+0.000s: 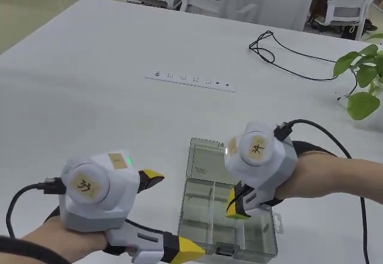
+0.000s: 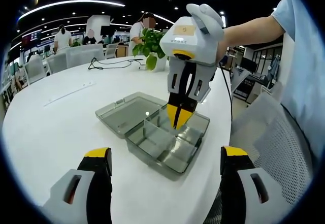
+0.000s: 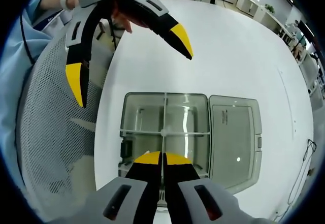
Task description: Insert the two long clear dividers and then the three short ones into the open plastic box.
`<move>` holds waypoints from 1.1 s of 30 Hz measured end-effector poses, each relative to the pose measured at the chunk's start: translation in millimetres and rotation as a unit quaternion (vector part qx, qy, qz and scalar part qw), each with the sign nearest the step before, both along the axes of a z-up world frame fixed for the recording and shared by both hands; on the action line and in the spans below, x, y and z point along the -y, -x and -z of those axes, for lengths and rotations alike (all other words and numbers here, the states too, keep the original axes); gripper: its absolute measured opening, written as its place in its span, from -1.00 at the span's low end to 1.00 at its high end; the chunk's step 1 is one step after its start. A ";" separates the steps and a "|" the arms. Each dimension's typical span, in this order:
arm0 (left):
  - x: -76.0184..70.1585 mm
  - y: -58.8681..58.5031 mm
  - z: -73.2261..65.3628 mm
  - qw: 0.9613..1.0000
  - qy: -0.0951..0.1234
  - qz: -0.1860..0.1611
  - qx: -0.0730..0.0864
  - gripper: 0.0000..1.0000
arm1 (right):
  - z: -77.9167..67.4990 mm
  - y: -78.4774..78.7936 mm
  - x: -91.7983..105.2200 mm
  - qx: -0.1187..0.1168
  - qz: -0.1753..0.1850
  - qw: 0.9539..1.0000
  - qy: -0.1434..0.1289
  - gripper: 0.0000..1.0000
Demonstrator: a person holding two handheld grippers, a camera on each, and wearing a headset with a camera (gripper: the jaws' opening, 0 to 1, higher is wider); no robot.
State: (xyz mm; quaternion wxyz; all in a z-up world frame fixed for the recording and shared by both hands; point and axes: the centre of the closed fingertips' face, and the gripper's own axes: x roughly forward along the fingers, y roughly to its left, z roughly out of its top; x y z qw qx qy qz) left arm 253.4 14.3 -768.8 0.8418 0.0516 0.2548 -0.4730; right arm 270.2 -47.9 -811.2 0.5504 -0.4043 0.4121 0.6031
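Progress looks well past the start. Inside the open plastic box (image 3: pixel 122 117) a clear divider (image 3: pixel 165 112) runs across the tray, and a crossing divider (image 3: pixel 188 132) meets it midway, forming several compartments. I cannot count how many of the five pieces are seated, because the clear walls blur together.

The right hand-held gripper (image 3: pixel 162 157) hangs tip-down over the box, jaws pressed together on the near end of the clear divider, probably pushing it home. The left hand-held gripper (image 2: pixel 165 152) hovers at the box's 9 o'clock, jaws spread wide and empty.

The lid (image 1: pixel 206 159) lies flat toward 12 o'clock. The box sits near the desk (image 1: pixel 90 84) edge at 6 o'clock, so room is tight there. Elsewhere the desk is open, with the power strip (image 1: pixel 191 79) well apart at 12 o'clock and the plant (image 1: pixel 362 78) at 2 o'clock.
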 end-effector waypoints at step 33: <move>1.8 0.2 -1.5 1.000 -0.001 0.006 0.001 0.77 | -3.0 3.1 -0.7 0.016 -0.015 0.999 -0.031 -0.38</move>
